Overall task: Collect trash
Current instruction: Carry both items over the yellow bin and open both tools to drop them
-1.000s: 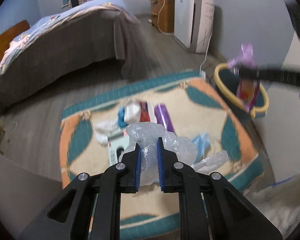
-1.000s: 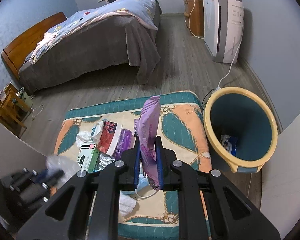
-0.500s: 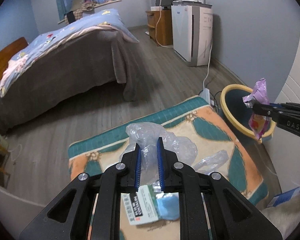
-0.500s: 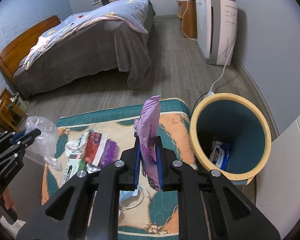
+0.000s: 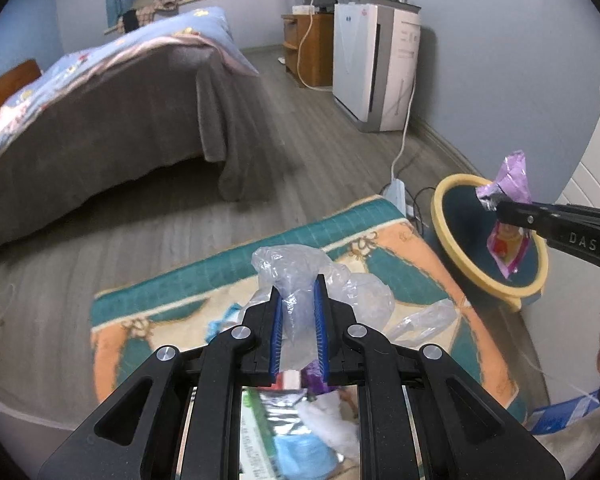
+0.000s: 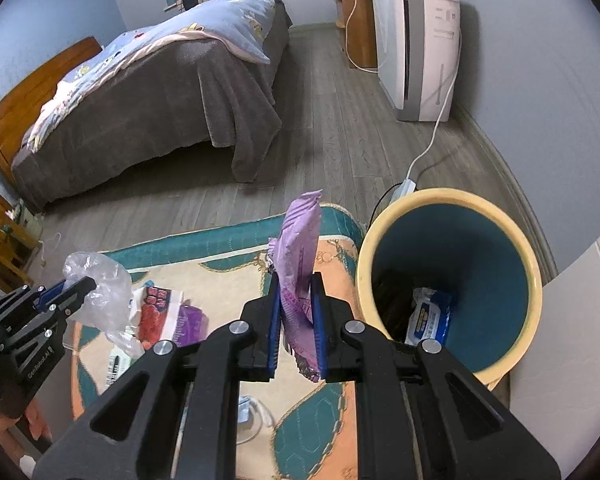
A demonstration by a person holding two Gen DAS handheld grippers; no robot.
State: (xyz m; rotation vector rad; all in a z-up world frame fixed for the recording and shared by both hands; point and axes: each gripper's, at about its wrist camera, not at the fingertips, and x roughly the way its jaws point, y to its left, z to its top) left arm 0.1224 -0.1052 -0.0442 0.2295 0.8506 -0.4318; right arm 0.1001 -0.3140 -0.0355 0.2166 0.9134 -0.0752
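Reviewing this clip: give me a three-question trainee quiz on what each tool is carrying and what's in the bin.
1. True or false: the left tool is shut on a clear plastic bag.
2. What does the right tool grip: A) purple wrapper, B) mask, C) box?
3. What already lies in the yellow-rimmed bin?

Key: 1. True. 2. A. 3. A blue and white packet.

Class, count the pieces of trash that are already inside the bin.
1. A blue-and-white wipes packet lies at the bottom of the yellow-rimmed bin. The dark bin floor beside it may hide more.
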